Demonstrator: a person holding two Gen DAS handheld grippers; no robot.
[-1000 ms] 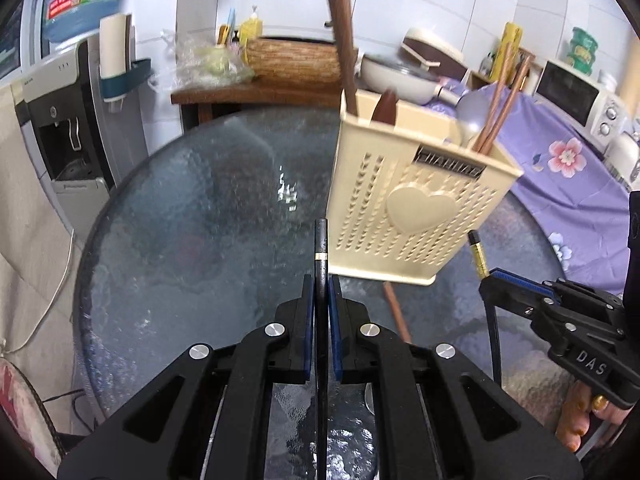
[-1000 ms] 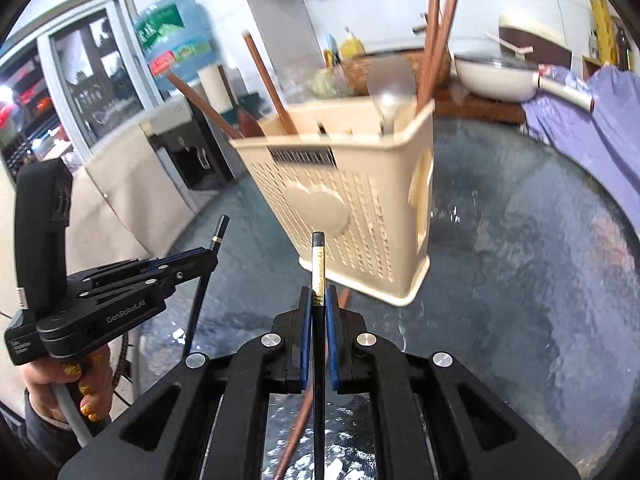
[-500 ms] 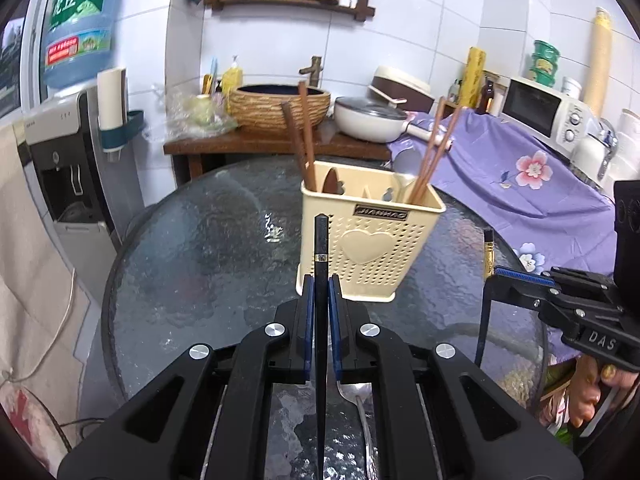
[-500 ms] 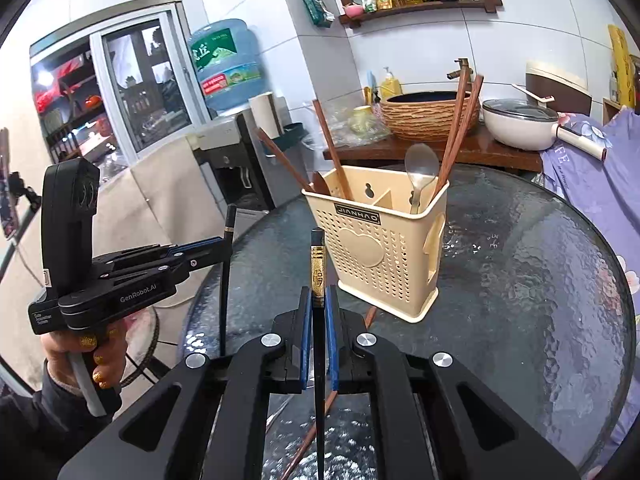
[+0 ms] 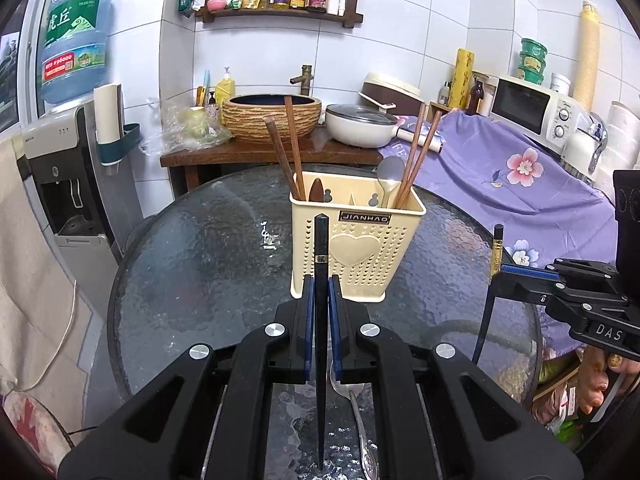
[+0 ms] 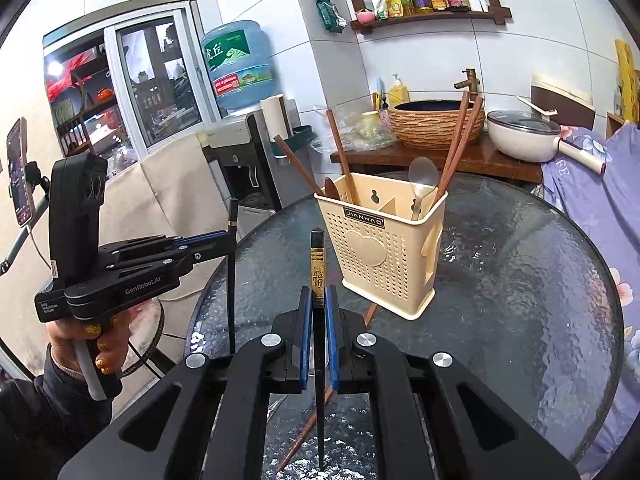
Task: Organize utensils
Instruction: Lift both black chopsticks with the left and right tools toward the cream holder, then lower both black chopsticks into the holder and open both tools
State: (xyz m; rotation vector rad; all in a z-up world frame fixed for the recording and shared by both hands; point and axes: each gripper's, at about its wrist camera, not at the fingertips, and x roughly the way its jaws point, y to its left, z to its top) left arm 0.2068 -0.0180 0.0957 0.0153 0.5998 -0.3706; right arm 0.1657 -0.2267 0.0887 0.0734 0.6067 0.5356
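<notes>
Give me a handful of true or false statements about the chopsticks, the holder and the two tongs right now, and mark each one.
1. Both tongs grip a black chopstick. True: the left tongs hold one black chopstick, the right tongs another.
2. The cream utensil holder lies tipped on its side. False: it stands upright on the glass table.
3. A metal spoon stands in the holder. True.
4. The holder contains no chopsticks. False: brown wooden chopsticks stand in it.
5. A spoon lies on the table below the left tongs. True.
</notes>
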